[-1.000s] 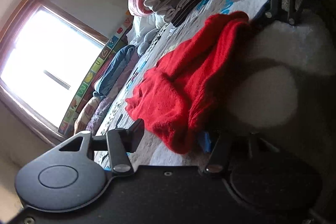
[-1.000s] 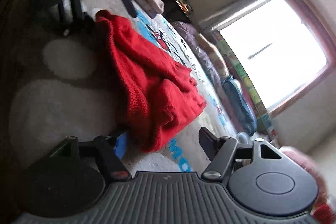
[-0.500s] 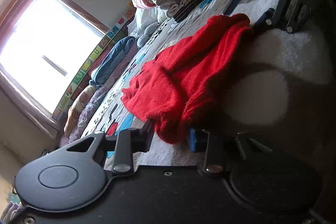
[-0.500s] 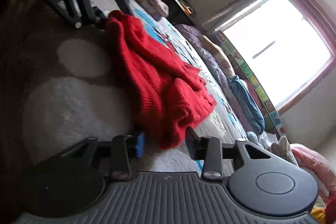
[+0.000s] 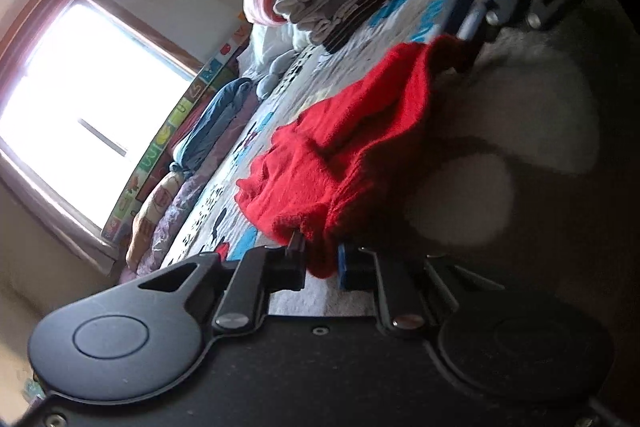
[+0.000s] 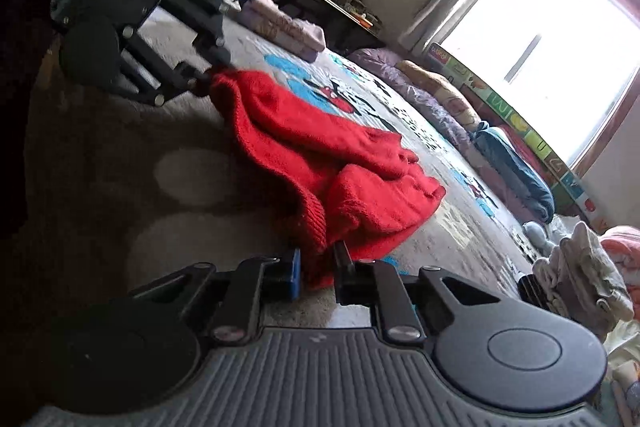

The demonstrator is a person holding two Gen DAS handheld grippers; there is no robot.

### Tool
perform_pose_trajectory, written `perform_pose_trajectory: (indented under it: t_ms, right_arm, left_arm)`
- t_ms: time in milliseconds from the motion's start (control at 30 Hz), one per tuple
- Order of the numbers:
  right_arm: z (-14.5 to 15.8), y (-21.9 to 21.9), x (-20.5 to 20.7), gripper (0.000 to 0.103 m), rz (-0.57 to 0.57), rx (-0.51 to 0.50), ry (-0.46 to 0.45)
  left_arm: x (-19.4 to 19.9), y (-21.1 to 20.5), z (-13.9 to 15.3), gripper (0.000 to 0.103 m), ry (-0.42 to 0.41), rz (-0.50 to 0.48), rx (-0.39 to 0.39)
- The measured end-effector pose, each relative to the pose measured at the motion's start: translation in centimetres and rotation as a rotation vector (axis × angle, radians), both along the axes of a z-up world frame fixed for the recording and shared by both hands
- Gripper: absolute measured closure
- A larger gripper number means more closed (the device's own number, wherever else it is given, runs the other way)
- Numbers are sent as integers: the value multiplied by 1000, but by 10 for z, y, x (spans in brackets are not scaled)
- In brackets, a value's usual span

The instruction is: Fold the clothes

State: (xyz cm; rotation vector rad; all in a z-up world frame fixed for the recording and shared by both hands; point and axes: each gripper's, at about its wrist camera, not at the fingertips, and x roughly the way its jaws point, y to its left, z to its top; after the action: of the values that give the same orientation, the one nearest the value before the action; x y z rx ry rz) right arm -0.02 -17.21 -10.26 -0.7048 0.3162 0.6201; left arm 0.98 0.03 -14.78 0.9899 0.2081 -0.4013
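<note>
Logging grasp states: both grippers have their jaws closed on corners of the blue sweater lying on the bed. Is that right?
Wrong colour. The sweater is red, not blue, as both wrist views show. The rest holds: the left gripper and right gripper each have their jaws closed on a corner of it, on the bed.

From my jaws, only big letters read: an "M" on the alphabet board (image 6: pixel 504 107) under the window, at two o'clock
</note>
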Motion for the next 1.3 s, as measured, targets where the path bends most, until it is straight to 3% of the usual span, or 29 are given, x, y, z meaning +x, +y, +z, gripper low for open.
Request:
perform_pose_trajectory:
  t_ms: [100, 167, 300, 467, 633, 833, 933, 1067, 1167, 1233, 1300]
  right_arm:
    - [19, -11, -12, 86, -4, 73, -9]
    - [30, -19, -18, 86, -10, 127, -23]
    - [46, -30, -9, 87, -13, 240, -29]
    - [59, -46, 23, 87, -37, 403, 6]
    - [57, -62, 73, 87, -67, 597, 121]
    - [27, -88, 138, 85, -158, 871, 310]
    - [6, -102, 163, 75, -203, 1013, 410]
    - [-12, -116, 169, 53, -190, 1173, 523]
    - [-10, -112, 167, 32, -136, 1129, 526]
    - [-10, -106, 170, 35, -123, 1080, 529]
    - [-13, -100, 173, 72, -121, 1053, 540]
  left_arm:
    - [-13, 5, 12, 91, 28, -19, -30]
    - [-17, 10, 23, 91, 55, -19, -97]
    - [-6, 23, 44, 91, 96, 3, -270]
    - [26, 42, 66, 90, 184, 29, -541]
    - [70, 54, 72, 89, 291, 53, -734]
    - [126, 72, 61, 90, 448, 128, -957]
    - [147, 80, 53, 90, 526, 175, -1045]
    - [159, 88, 49, 90, 590, 198, -1115]
    - [161, 93, 49, 86, 616, 192, -1158]
    - [163, 96, 49, 84, 630, 191, -1176]
    - [165, 98, 50, 84, 624, 183, -1187]
